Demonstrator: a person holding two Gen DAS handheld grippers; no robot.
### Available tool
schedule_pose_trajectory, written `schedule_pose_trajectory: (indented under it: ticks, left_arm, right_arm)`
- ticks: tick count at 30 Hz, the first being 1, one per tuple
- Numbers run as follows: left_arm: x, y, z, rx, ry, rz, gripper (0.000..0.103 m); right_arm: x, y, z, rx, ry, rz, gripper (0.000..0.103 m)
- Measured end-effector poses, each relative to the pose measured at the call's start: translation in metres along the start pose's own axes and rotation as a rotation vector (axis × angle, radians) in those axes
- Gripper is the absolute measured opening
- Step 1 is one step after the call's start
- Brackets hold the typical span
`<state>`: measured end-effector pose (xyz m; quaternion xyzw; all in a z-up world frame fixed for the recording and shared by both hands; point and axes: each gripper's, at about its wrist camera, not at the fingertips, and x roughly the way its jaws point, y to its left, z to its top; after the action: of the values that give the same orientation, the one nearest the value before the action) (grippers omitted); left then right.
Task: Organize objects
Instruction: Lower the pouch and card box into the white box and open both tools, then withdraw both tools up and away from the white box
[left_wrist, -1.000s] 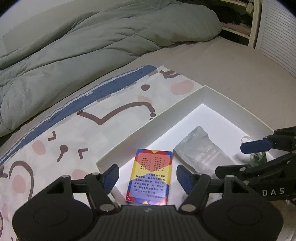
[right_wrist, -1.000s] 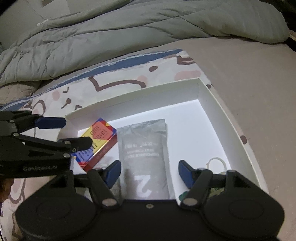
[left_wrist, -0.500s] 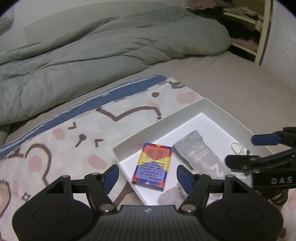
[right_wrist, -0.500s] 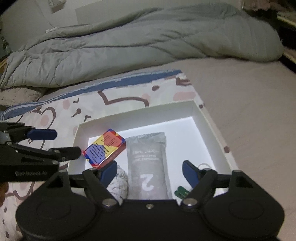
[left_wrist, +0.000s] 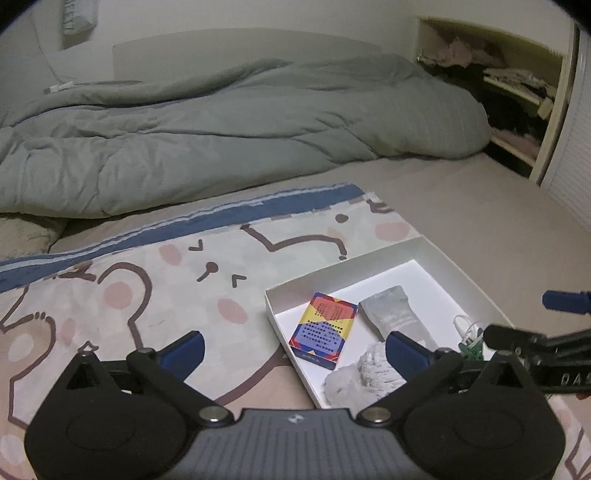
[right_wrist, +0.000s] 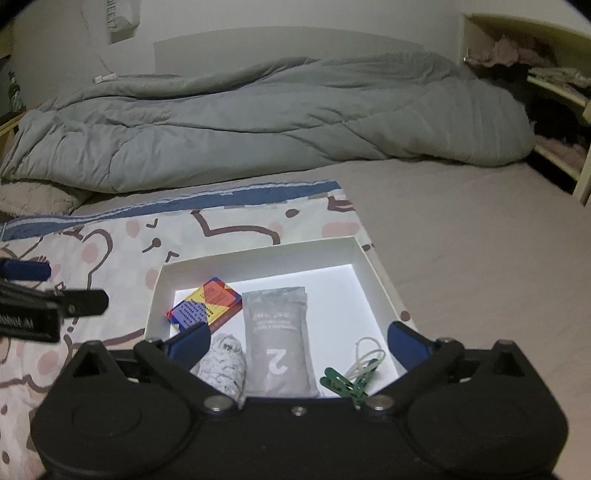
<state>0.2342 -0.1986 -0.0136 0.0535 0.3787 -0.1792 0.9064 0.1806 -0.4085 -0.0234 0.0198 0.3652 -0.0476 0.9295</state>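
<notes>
A white shallow box (right_wrist: 258, 253) (left_wrist: 347, 264) lies on the bed. In it are a colourful card box (right_wrist: 205, 304) (left_wrist: 325, 325), a grey pouch marked 2 (right_wrist: 277, 332) (left_wrist: 397, 317), a white knitted bundle (right_wrist: 223, 362) (left_wrist: 373, 367), a green clip (right_wrist: 345, 384) and a white loop (right_wrist: 365, 354). My left gripper (left_wrist: 293, 349) is open and empty, raised near the box's near left corner. My right gripper (right_wrist: 297, 339) is open and empty above the box's near edge. Each gripper shows at the other view's side.
The box sits on a cartoon-print blanket (left_wrist: 147, 280) with a blue stripe. A grey duvet (right_wrist: 258, 122) is bunched across the back of the bed. Bare mattress (right_wrist: 480, 240) lies to the right. Shelves (left_wrist: 517, 96) stand at the far right.
Both grippers have pulled back and up from the box, which now looks smaller and farther. Both stay open and empty. The box's contents have not moved.
</notes>
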Motion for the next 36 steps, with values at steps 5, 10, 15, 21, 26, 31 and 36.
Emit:
schedule_pose_trajectory:
  ticks: [5, 10, 15, 21, 26, 31, 36]
  left_arm:
    - [-0.026, -0.001, -0.006, -0.017, -0.024, 0.011, 0.103]
    - [-0.059, 0.003, -0.017, -0.022, -0.07, 0.04, 0.103]
    - [-0.089, 0.009, -0.03, -0.018, -0.094, 0.07, 0.103]
    - [-0.118, 0.013, -0.048, -0.009, -0.079, 0.098, 0.103]
    - [-0.134, 0.018, -0.06, -0.036, -0.072, 0.096, 0.103]
    - [-0.141, 0.015, -0.075, -0.025, -0.059, 0.103, 0.103]
    - [-0.142, 0.015, -0.089, -0.022, -0.037, 0.095, 0.103]
  right_arm:
    - [-0.022, 0.005, -0.003, 0.002, -0.022, -0.006, 0.103]
    - [-0.05, 0.012, -0.005, 0.006, -0.054, -0.04, 0.103]
    - [-0.074, 0.024, -0.014, -0.015, -0.059, -0.069, 0.103]
    - [-0.1, 0.03, -0.026, 0.001, -0.079, -0.077, 0.103]
    - [-0.113, 0.038, -0.038, -0.013, -0.074, -0.08, 0.103]
    - [-0.126, 0.04, -0.055, -0.008, -0.074, -0.087, 0.103]
    - [-0.139, 0.035, -0.07, 0.015, -0.078, -0.103, 0.103]
